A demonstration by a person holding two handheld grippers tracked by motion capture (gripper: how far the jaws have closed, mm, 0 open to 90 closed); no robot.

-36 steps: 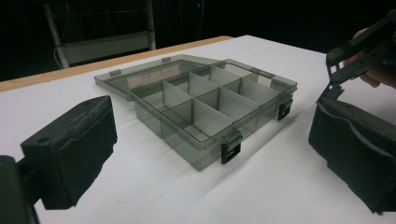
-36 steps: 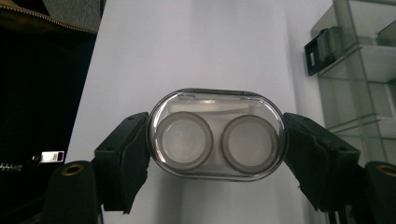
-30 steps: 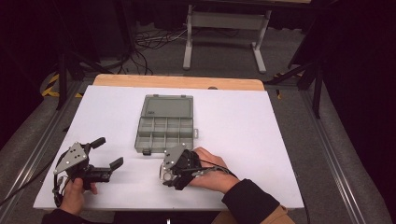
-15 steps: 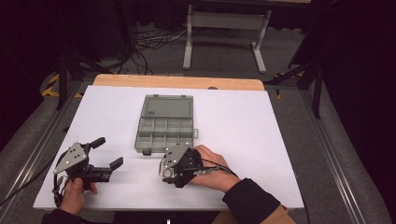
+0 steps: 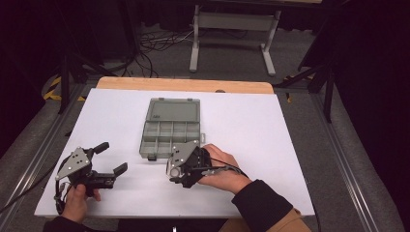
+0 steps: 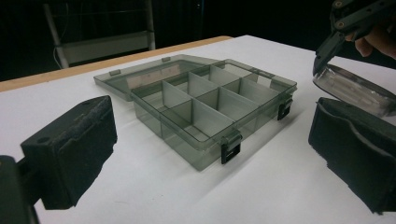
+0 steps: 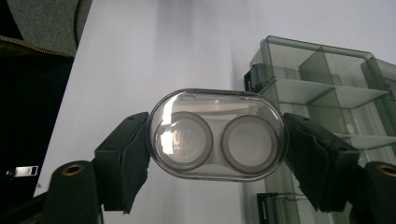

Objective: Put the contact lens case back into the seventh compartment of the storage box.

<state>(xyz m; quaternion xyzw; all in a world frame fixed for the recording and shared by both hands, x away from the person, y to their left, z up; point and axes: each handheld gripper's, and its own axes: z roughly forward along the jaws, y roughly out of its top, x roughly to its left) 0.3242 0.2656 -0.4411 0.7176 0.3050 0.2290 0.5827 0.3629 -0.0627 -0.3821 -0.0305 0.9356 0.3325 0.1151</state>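
- Contact-lens case (image 7: 217,135), a clear oval piece with two round wells, is pinched by its two ends between the pads of the right hand-held gripper (image 5: 183,166), as seen in the right gripper view.
- It is held just above the table (image 5: 290,145), close to the near right corner of the organiser box (image 5: 170,129), and appears clear of the surface.
- The organiser box, a smoky transparent tray with its lid folded back flat, lies around the middle of the table, somewhat toward the far edge; its compartments look empty.
- Two dark latches (image 6: 230,147) are seen on the box's front wall in the left gripper view.
- The left hand-held gripper (image 5: 110,158) is held near the table's near left corner, its jaws spread wide and holding nothing, pointed toward the box.
- The step in hand is judged to be the carrying of the case toward the box, with placement not yet done.
- The next move calls for the case to be lifted over the front wall, lined up with one compartment, lowered between the dividers and only then released.
- Whether the case fits a single compartment flat cannot be told; some tilting may be needed.
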